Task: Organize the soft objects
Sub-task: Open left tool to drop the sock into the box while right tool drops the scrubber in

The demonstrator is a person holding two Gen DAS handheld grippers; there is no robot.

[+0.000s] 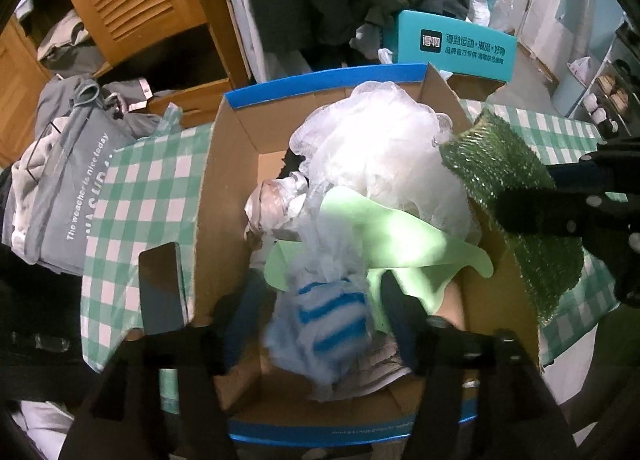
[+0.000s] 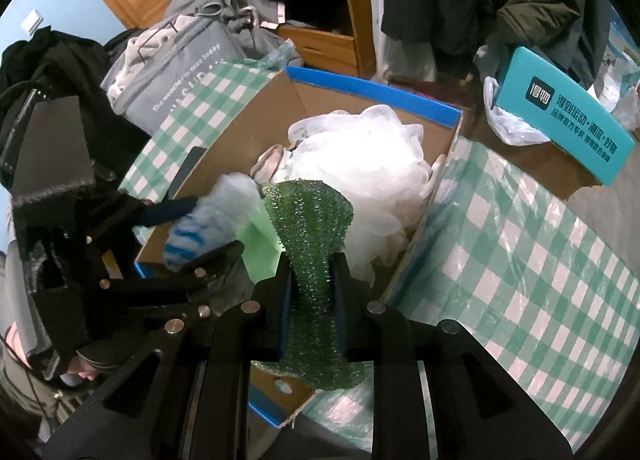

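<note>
Only in the right wrist view is the grip seen: the right tongs (image 2: 310, 292) are clamped on one green scouring pad (image 2: 310, 236), held over the near rim of the cardboard box (image 2: 240, 140) on the checked desk (image 2: 500, 240). In the left wrist view the left tongs (image 1: 320, 324) stand apart around a blurred blue-striped white bundle (image 1: 328, 324), seemingly unpressed, inside the box beside one white mesh puff (image 1: 372, 140) and one pale green sheet (image 1: 400, 236). One grey bag (image 1: 76, 196) reads "The weather is nice today".
</note>
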